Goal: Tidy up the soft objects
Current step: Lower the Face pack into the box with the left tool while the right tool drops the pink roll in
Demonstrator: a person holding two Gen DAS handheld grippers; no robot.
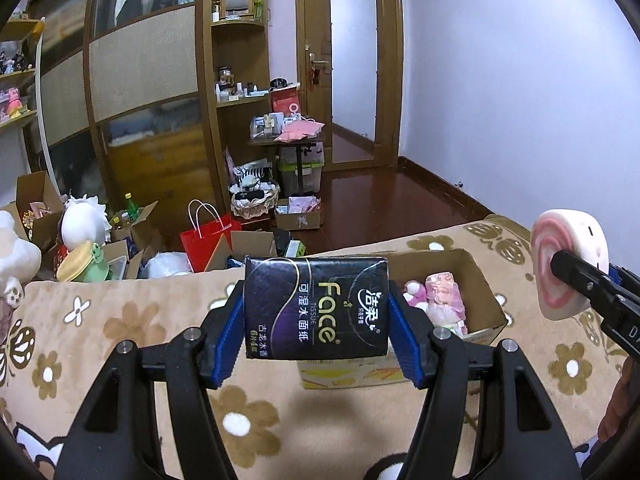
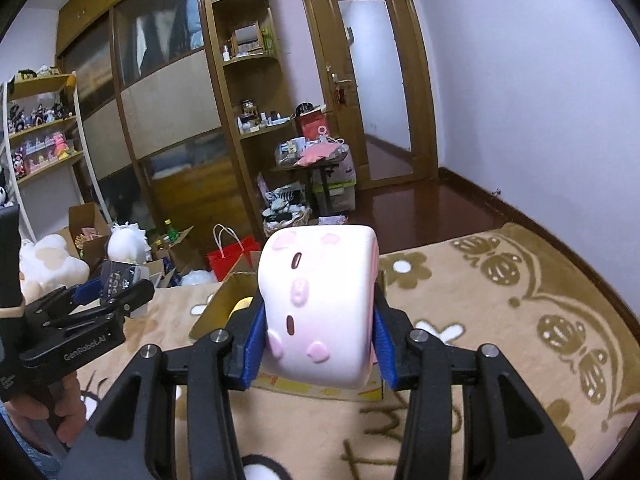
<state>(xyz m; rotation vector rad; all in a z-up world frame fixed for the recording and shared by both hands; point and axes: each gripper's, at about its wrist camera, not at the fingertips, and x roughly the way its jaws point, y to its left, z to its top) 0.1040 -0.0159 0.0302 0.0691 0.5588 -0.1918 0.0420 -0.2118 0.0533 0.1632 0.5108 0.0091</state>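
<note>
My left gripper (image 1: pixel 316 316) is shut on a dark tissue pack (image 1: pixel 316 308) marked "Face" and holds it above the near-left edge of an open cardboard box (image 1: pixel 480 280). The box holds pink and white soft items (image 1: pixel 440 296). My right gripper (image 2: pixel 318 332) is shut on a white and pink squishy toy (image 2: pixel 320 308), held above the same box (image 2: pixel 216 308). In the left wrist view the toy (image 1: pixel 568 256) and right gripper (image 1: pixel 576 276) hang at the right, beyond the box. The left gripper (image 2: pixel 108 292) shows at the left of the right wrist view.
The box sits on a tan flower-patterned blanket (image 1: pixel 120 340). Beyond its far edge are cardboard boxes, plush toys (image 1: pixel 84 224), a red bag (image 1: pixel 208 240) and a wardrobe (image 1: pixel 140 80). A cluttered small table (image 1: pixel 288 132) stands by the door.
</note>
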